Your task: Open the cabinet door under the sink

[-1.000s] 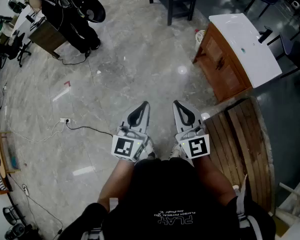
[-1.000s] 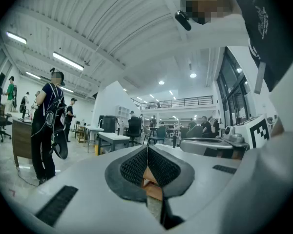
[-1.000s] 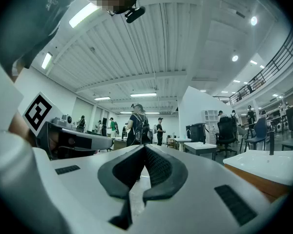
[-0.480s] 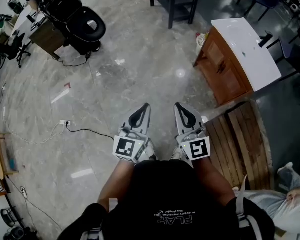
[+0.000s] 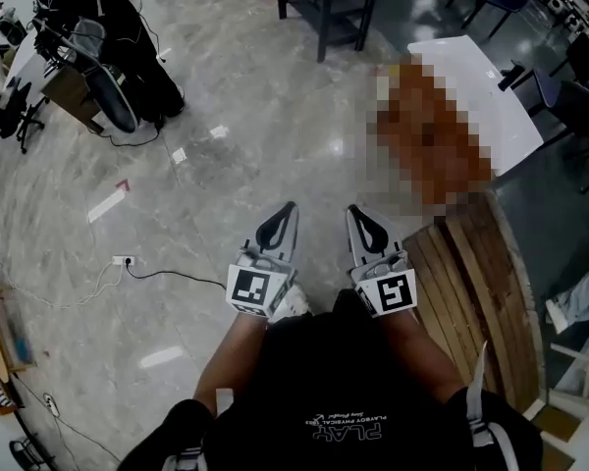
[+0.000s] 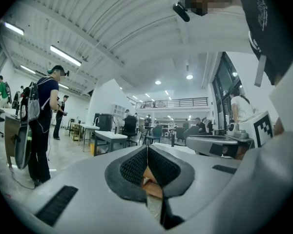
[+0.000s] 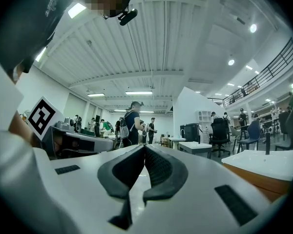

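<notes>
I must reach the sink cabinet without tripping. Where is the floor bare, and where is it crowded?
Bare floor lies straight ahead, between the dark-framed table, the white sink top and the wooden plank platform. Crowded: the left, with a cable and socket strip, and the far corner around the standing person.

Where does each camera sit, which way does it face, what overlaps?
Head view: on the head, facing steeply down at floor; shows torso, arms, left gripper, right gripper.
Left gripper view: on that gripper, facing level along its shut jaws.
Right gripper view: same along its shut jaws; sink at right.
Shared: both gripper views show the backpack wearer.
</notes>
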A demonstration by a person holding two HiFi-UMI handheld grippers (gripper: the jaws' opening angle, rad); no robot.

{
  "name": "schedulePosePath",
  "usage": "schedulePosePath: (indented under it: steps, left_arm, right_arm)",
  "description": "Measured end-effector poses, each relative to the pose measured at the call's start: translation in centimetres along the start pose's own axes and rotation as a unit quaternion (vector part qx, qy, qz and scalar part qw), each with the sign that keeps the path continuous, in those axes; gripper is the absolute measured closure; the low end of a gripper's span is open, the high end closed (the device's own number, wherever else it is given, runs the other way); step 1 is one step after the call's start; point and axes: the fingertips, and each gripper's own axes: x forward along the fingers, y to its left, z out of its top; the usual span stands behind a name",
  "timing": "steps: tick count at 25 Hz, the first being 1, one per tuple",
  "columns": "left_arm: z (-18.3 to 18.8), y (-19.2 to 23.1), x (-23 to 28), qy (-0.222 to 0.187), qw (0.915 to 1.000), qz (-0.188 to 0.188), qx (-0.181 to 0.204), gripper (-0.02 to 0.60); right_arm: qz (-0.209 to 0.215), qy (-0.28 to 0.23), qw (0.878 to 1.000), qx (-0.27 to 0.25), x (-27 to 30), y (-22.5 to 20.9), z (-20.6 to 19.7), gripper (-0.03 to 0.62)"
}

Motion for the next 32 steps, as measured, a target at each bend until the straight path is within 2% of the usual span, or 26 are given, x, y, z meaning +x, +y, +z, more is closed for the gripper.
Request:
schedulePosePath:
  steps: [5,11,22,32]
  left_arm:
    - [0.3,0.8,0.9,-0.001,0.9999,-0.014,-0.008,0.558]
    - [0.0,0.4,4.3,0.004,0.9993,-0.036,0.004,0.558]
    - [-0.1,-1.1,15.9,0.026,0.9958,-0.086,0.017,0.558]
    - [-1.6,-2.7,25.5,0.048,0.9922,-0.112,0.024,0.558]
  right_arm:
    - [-0.014,0.014,1.0,-0.005,0.6,-0.2,0.0,0.569]
    - [-0.033,0.011,0.999,0.002,1.6,-3.3,-0.8,0.569]
    - [-0.072,-0.006,0.997,0.016,5.2,-13.8,-1.7,0.569]
    - [-0.093,-0.002,0.995,0.026,7.3,-22.7,-3.9,0.569]
